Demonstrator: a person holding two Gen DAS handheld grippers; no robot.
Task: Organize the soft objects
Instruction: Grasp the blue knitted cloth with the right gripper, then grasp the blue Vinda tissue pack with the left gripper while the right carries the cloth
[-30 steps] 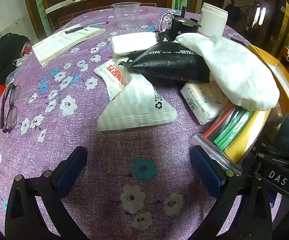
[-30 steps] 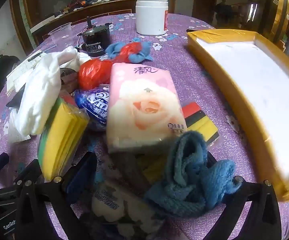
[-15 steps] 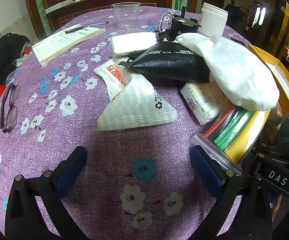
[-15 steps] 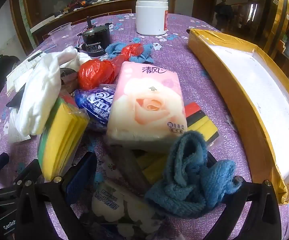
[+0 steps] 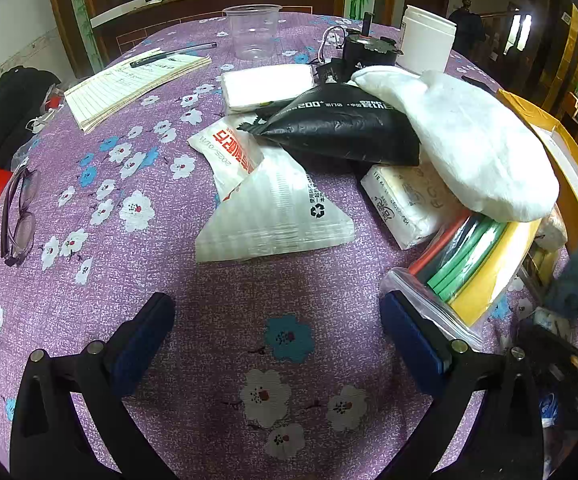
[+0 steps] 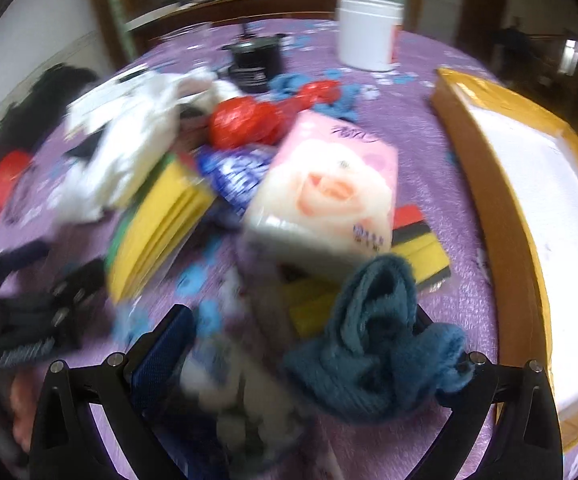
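Roughly counted around the pink tissue pack (image 6: 329, 188): one white cloth (image 5: 469, 140), one black pouch (image 5: 341, 132), two sponge packs, one (image 6: 157, 220) left of it and one (image 6: 421, 236) right, one red bag (image 6: 245, 120) behind. Pack's long axis runs away from the camera, tilted right; tray (image 6: 489, 184) lies further right. Left gripper (image 5: 277, 324) is spread wide over bare tablecloth (image 5: 217, 288), holding nothing. Right gripper (image 6: 309, 340) also gapes; blue towel (image 6: 373, 344) drapes on its right finger, grip cannot be told. Right view blurred.
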